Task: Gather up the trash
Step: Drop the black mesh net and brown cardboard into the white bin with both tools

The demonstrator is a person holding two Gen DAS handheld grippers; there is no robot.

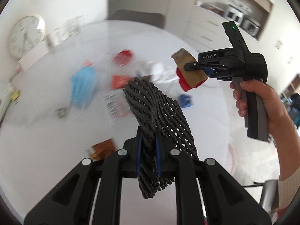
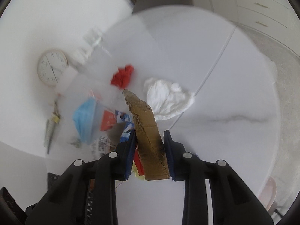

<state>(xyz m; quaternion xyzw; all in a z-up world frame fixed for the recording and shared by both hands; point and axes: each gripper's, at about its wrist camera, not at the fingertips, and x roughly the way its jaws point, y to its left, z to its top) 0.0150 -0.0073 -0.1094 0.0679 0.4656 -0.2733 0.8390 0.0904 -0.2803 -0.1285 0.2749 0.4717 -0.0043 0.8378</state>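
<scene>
Trash is in both tools: the right hand-held gripper (image 2: 150, 148) pinches a torn cardboard piece (image 2: 148, 131) together with a red scrap (image 1: 184, 85), lifted above the worktop (image 2: 215, 140). The left hand-held gripper (image 1: 148, 150) is pressed on a dark woven mesh bag (image 1: 159, 112) (it hangs folded between the pads). Further out on the worktop lie a blue face mask (image 2: 84, 120), a crumpled red wrapper (image 2: 122, 76) and a white tissue (image 2: 166, 97). A wall clock (image 2: 52, 67) leans beyond them.
</scene>
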